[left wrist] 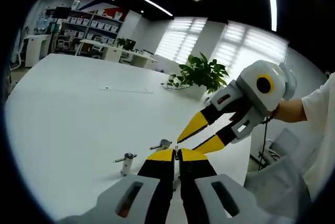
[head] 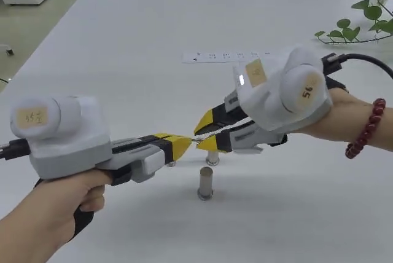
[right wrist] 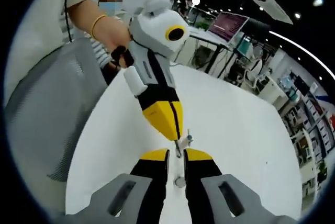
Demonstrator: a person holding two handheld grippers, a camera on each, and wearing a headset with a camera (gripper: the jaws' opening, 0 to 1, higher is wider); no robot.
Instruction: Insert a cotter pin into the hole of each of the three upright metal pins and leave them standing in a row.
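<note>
Nearest in the head view, the left gripper (head: 179, 144) is held in a hand (head: 55, 204) at lower left, its yellow jaws pressed together. The right gripper (head: 204, 138) is seen at the right, its tips just beside the left gripper's tips and slightly parted. Below the tips, a bare metal pin (head: 206, 183) is seen upright on the white table (head: 123, 60). A second metal pin (head: 212, 158) is partly hidden behind them.

From the left gripper view, the left gripper (left wrist: 176, 155) is shown closed and the right gripper (left wrist: 187, 146) narrowly open. Beyond, a near fitted pin (left wrist: 125, 164) and a far fitted pin (left wrist: 163, 144) are seen standing, each crossed by a cotter.

From the right gripper view, a cotter pin (right wrist: 184, 143) is gripped at the tip of the left gripper (right wrist: 175, 132). It is held above the right gripper (right wrist: 178, 156), whose jaws are set narrowly apart. The bare metal pin (right wrist: 179, 182) is seen end-on between those jaws.
</note>
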